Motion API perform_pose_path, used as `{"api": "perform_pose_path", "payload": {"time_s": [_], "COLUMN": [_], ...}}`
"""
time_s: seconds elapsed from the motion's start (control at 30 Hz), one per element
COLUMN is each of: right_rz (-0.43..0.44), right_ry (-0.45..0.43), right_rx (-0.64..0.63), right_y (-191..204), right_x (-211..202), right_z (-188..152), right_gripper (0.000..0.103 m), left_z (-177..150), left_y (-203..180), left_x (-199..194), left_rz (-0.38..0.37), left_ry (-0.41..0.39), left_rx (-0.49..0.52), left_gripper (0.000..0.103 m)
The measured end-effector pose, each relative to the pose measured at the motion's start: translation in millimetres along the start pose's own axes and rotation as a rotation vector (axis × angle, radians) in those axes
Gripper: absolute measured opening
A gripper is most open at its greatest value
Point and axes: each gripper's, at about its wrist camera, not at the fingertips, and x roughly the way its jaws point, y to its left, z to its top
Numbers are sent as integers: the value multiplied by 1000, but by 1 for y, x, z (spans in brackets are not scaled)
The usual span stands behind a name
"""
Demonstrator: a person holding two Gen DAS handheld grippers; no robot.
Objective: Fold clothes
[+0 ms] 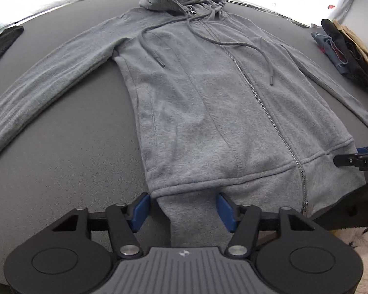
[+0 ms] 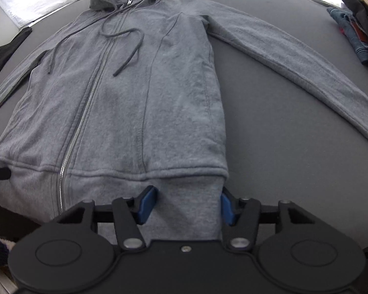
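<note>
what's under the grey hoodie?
The grey hoodie lies flat on the dark grey tabletop, which shows all around it. Whatever lies directly beneath the body and sleeves is covered; no bulge is apparent.

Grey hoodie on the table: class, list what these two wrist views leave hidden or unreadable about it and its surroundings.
- Hoodie left cuff: cut off by the left edge, left wrist view.
- Right cuff: cut off by the right edge, right wrist view.
- Hem under each claw: hidden by the tool body.
- Clothes pile: single garments too small and warped.
- Lettering on the right claw: cut off by the edge.
</note>
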Motion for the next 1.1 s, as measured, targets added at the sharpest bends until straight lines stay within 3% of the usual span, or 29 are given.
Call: {"api": "perform_pose_path", "payload": {"time_s": [0.03,0.07,0.13,0.23,0.3,0.37,0.47,0.5,0.57,0.63,0.7,0.9,1.1], "right_rz": [19,44,85,108,96,79,40,24,-8,-36,-69,-141,-197], "right_ry": [-2,-4,-16,-2,56,102,38,12,-37,-80,-100,-152,-187], "right_rx": [-6,5,11,-12,-37,-51,-95,-109,-103,-71,-34,-14,-128], "right_y": [0,-1,-5,-11,-14,-16,-17,-18,-27,-37,-46,-46,-12], "right_x": [-2,-6,-16,-21,-11,-4,-23,-30,-43,-50,-48,-34,-17], "right_z": [-2,-2,-1,0,2,5,18,22,33,44,56,86,110], "right_gripper": [27,16,12,12,16,28,59,61,78,84,87,88,92], "left_z": [-1,0,1,-3,-9,-4,3,7,16,28,41,78,107], "left_y": [-1,0,3,0,1,5,7,8,11,11,11,3,2], "left_x": [-3,-7,-20,-10,-4,-9,-22,-26,-32,-34,-33,-20,-11], "left_rz": [9,-13,-42,65,106,126,179,197,227,246,254,291,323], "left_ry": [-2,0,-13,60,81,79,39,18,-23,-67,-97,-143,-176], "left_rx": [-16,-48,-92,-92,-95,-123,-125,-129,-138,-144,-143,-76,-26], "left_gripper": [28,15,13,13,16,21,34,41,51,63,71,74,78]}}
